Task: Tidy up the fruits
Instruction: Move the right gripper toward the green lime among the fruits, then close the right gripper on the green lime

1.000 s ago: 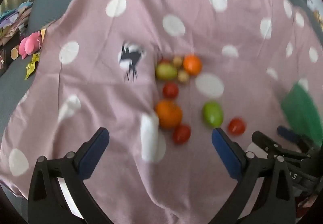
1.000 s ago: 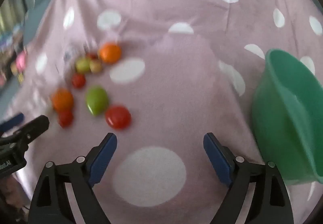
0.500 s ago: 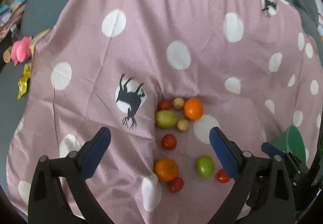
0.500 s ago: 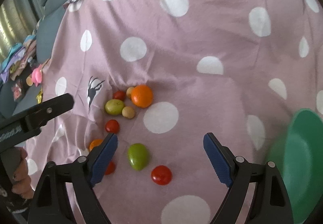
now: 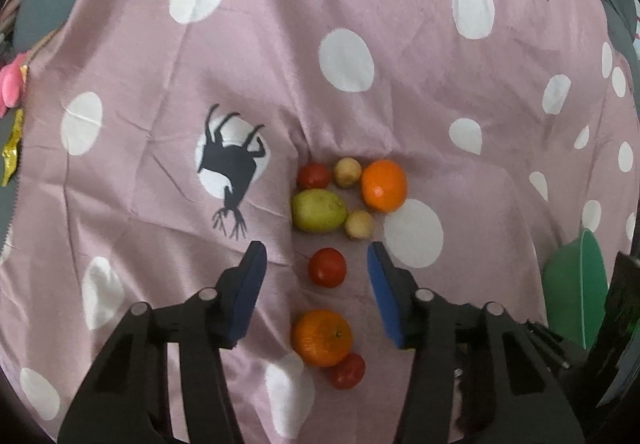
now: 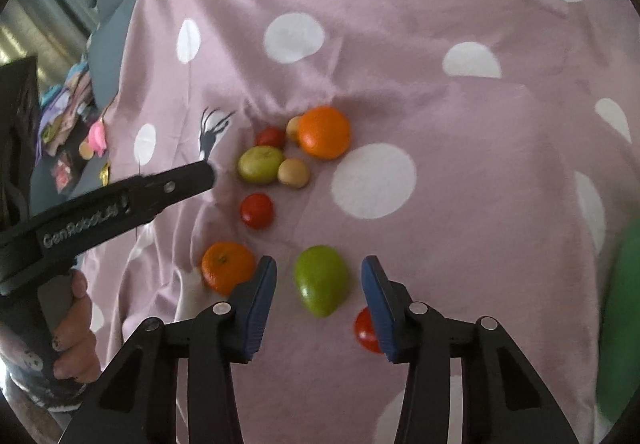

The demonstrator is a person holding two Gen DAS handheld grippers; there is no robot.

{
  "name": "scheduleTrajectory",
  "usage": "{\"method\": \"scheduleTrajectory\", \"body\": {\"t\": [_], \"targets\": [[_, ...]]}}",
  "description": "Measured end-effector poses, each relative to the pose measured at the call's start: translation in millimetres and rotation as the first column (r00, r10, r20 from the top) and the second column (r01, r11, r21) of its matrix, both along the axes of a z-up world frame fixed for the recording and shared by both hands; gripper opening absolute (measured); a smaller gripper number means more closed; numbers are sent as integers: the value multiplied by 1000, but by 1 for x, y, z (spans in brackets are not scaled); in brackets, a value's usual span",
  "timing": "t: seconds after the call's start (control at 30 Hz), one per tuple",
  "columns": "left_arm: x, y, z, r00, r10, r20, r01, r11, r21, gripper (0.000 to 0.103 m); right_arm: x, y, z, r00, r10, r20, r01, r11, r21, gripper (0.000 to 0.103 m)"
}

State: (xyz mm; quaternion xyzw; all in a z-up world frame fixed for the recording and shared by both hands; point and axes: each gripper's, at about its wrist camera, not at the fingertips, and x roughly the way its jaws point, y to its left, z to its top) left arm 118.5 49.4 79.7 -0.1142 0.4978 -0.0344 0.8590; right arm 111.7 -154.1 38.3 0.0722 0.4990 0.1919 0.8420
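We hold two tongs over a pink cloth point(image 5: 280, 56) with white dots.

Our left gripper point(image 5: 316, 264) is closing its blue pads, but they pinch nothing. A red tomato point(image 5: 327, 267) sits on the cloth right between them, and they do not touch it. Nearer to us, at 6 o'clock from it, lie an orange point(image 5: 322, 337) and a second tomato point(image 5: 347, 370), which touch each other.

Our right gripper point(image 6: 319, 278) is closing too and pinches nothing. A green mango point(image 6: 321, 279) lies between its pads, not touched. A third tomato point(image 6: 366, 330) peeks out by the right pad.

Farther off, at 12 o'clock, a small pile sits close together: a yellow-green fruit point(image 5: 318, 210), two little tan fruits point(image 5: 360, 224), a fourth tomato point(image 5: 313, 175) and a big orange point(image 5: 384, 185).

A green bowl point(image 5: 576, 284) stands at 3 o'clock.
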Motion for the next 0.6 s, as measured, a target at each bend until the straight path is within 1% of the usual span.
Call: {"method": "scheduleTrajectory", "body": {"t": [0.1,0.27,0.37,0.4,0.43,0.47,0.6], "targets": [[4,0,-2,1000,2,-8,-2,1000,1,50,1,7,-6,1000,1,-15,-2,999,-47,47],[11,3,-3,1000,-3,-13,2,998,-55,50,8,11,-18,998,-20,-54,16,996,-83,47],[17,1,-7,1000,-3,-29,1,998,-63,48,10,14,-21,998,-26,-48,21,995,-101,47],[19,-1,-9,999,-2,-33,0,998,-62,47,12,16,-22,999,-26,-44,21,994,-111,45],[23,-2,-11,999,-2,-45,-1,998,-61,46,13,16,-22,999,-25,-39,21,994,-106,38],[25,-3,-11,999,-1,-51,-2,998,-60,45,16,18,-22,999,-19,-36,16,996,-92,35],[38,-6,-11,999,2,-40,-4,997,-73,45,29,18,-24,999,-44,-8,43,995,-86,35]]}}
